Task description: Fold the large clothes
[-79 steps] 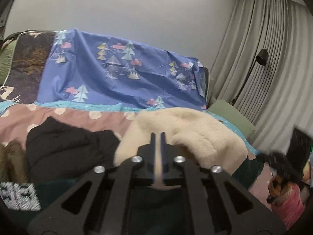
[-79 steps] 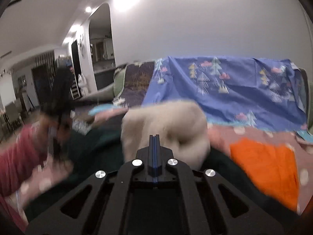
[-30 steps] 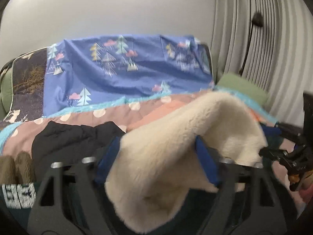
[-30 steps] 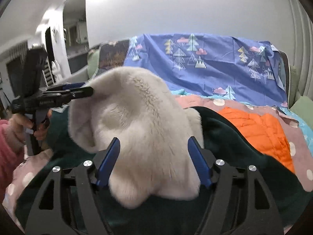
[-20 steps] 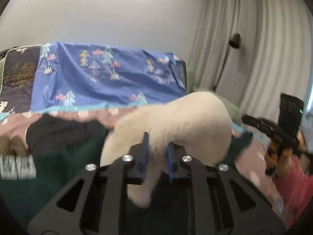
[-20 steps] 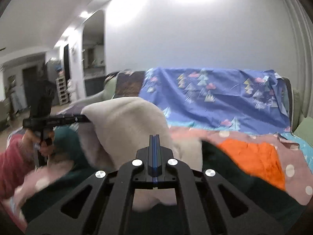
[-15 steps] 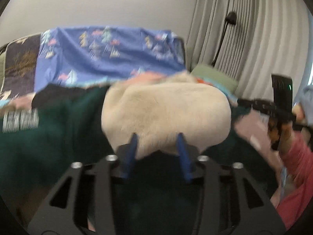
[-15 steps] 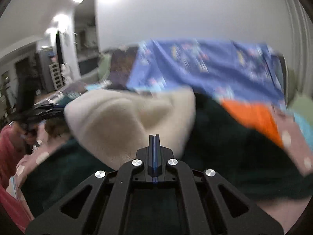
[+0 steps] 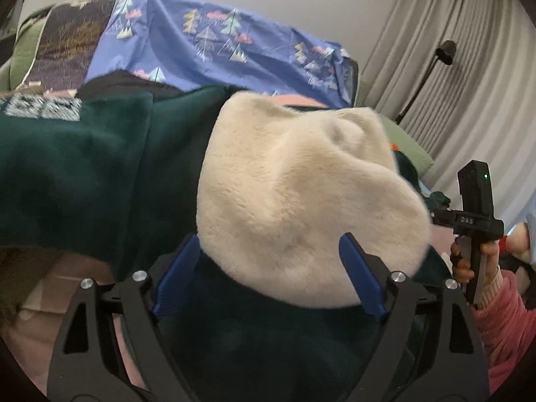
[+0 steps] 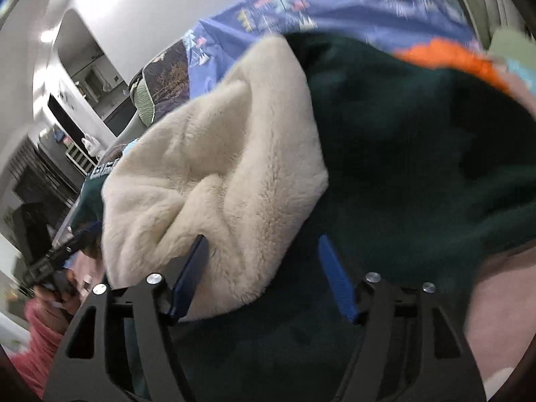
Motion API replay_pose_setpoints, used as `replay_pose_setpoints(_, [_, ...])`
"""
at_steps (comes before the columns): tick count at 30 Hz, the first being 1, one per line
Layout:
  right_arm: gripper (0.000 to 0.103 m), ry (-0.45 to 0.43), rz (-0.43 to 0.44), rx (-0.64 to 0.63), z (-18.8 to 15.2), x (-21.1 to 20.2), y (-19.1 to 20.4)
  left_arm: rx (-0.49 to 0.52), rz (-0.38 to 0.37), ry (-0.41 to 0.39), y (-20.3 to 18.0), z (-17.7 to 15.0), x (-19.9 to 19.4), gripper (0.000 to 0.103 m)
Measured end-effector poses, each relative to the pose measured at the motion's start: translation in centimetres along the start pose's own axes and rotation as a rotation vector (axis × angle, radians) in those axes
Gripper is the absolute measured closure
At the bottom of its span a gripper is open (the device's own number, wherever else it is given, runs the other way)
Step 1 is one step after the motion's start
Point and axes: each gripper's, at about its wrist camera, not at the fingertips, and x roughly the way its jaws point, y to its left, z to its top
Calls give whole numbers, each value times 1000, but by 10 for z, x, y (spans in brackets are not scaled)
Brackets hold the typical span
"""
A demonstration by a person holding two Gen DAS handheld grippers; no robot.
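Observation:
A dark green fleece garment (image 9: 83,174) with a cream fluffy lining (image 9: 301,201) lies on the bed. My left gripper (image 9: 268,274) is open, its blue fingers (image 9: 174,271) on either side of the cream lining's near edge. The right gripper also shows in the left wrist view (image 9: 475,221), held in a hand at the right. In the right wrist view my right gripper (image 10: 264,274) is open over the same garment (image 10: 418,154), with the cream lining (image 10: 217,174) bulging between its fingers (image 10: 335,278). The left gripper also shows there, at the far left (image 10: 57,261).
A blue tree-print sheet (image 9: 207,50) covers the sofa back behind. An orange jacket (image 10: 449,57) and a black garment (image 9: 114,82) lie beyond the green one. A pink dotted cover (image 9: 57,274) shows beneath. Curtains (image 9: 469,67) and a floor lamp (image 9: 445,50) stand at the right.
Both grippers were shut on the garment half a second ago and have opened. The green garment with its cream lining has come down onto the bed.

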Motion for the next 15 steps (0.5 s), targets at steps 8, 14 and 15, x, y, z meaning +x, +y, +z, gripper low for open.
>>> replay_pose_setpoints(8, [94,-106,109,-64,9,9,22,-145,-188,51,16,15,61,82])
replay_pose_setpoints(14, [85,-55,-150,-239,-1,-2,12,23,-122,6,-4,25,43,70])
replay_pose_setpoints(15, [82,22,-187,-215,-10,10,1,48,-50,81,-1,12,54,61])
